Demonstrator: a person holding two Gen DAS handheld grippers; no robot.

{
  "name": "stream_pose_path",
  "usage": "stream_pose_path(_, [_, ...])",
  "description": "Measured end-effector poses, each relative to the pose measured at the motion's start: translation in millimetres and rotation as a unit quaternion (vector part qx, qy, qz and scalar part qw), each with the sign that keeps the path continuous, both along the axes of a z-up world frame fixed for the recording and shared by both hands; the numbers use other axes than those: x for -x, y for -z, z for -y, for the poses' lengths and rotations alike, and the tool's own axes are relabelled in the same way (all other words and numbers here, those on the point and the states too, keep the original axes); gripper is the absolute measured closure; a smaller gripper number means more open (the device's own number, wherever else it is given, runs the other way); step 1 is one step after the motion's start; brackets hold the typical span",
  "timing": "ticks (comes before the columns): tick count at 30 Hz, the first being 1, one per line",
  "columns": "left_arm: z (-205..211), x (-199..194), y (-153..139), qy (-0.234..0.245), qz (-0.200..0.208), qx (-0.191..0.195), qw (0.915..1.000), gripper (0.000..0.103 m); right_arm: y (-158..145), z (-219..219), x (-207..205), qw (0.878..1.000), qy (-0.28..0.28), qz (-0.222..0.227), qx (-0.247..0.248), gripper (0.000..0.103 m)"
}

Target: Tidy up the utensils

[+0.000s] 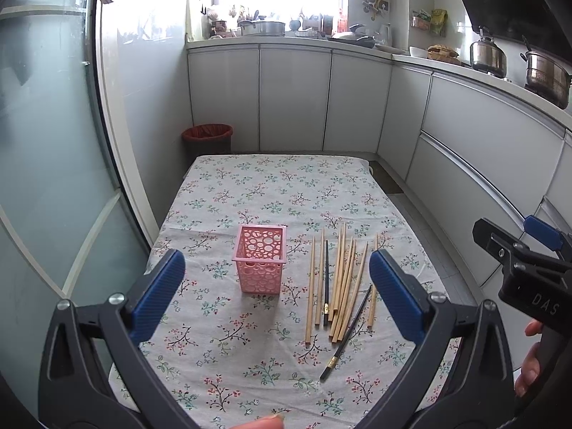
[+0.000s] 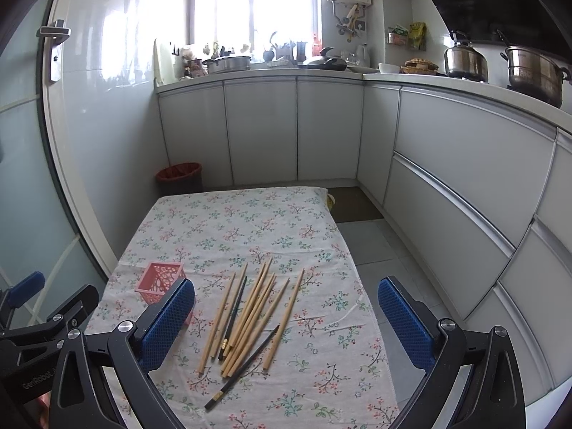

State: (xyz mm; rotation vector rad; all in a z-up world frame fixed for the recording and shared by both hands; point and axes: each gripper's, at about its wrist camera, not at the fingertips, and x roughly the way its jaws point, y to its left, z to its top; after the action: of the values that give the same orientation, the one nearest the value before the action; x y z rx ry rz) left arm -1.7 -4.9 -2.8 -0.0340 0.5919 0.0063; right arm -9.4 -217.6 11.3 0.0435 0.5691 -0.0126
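Both tongs, left (image 1: 277, 296) and right (image 2: 286, 325), gape wide and empty above the worktop (image 2: 228, 221); chopsticks (image 2: 250, 314) lie right of the basket (image 1: 260, 264).

- Lettering "DAS" in pale capitals on the black body of the right gripper (image 1: 536, 250), seen at the right edge of the left wrist view; the marking runs off at the frame edge, so only these three letters can be confirmed.
- Lettering "GenRobot" in pale print on the black body of the left gripper (image 2: 39, 307), at the lower left of the right wrist view; characters after it are cut off.
- Packages on the wall rack (image 2: 407, 35): print present, too small to read.
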Motion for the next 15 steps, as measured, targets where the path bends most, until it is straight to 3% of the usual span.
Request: stream_pose_path(15, [-0.4,1.9,-1.2,0.0,0.001,0.001,1.0,0.001,-0.8,0.5,1.7,1.0,0.001,0.003,-0.002,0.0])
